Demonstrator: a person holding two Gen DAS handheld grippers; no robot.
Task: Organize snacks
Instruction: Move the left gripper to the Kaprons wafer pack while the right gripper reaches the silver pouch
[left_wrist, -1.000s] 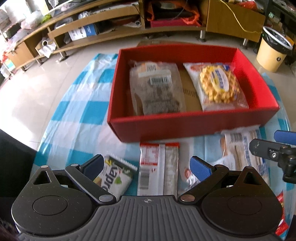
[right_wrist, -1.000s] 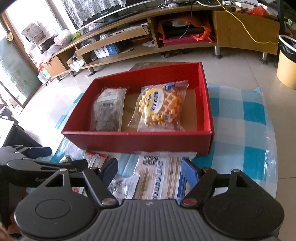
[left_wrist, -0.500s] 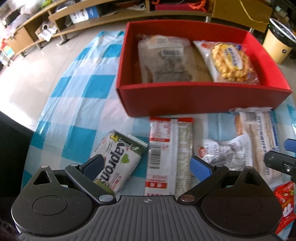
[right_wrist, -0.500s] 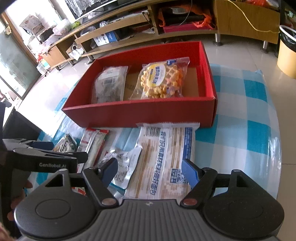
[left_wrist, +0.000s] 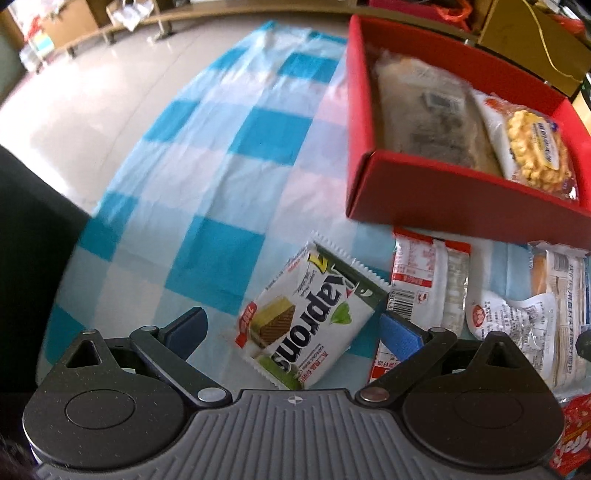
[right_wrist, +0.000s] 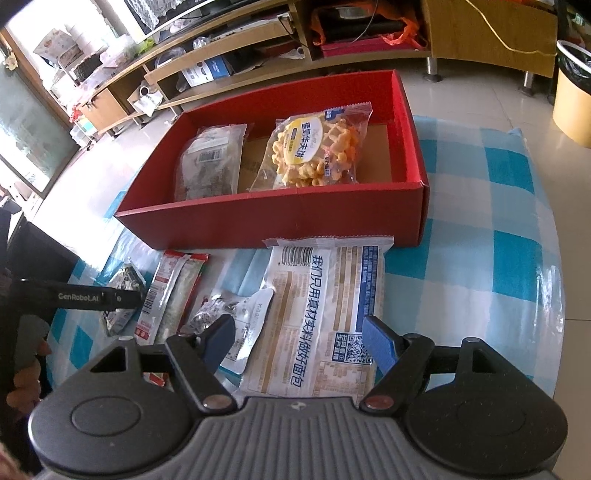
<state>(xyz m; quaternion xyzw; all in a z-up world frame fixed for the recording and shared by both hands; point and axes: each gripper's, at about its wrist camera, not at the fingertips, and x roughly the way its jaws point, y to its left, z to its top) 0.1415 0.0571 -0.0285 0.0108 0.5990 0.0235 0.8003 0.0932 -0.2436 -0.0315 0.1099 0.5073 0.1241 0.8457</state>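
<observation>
My left gripper (left_wrist: 291, 332) points steeply down, its 2 jaws wide apart with nothing pressed between them. My right gripper (right_wrist: 299, 339) tilts down too, jaws apart, gripping nothing. In the right wrist view, my left hand (right_wrist: 26, 373) wraps the left gripper's handle at the frame's left edge.

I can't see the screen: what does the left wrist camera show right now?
An open left gripper hangs over a green-and-white wafer packet lying on a blue-and-white checked cloth. To the right lie more snack packets, and behind them a red box holds a grey packet and a waffle packet.
</observation>
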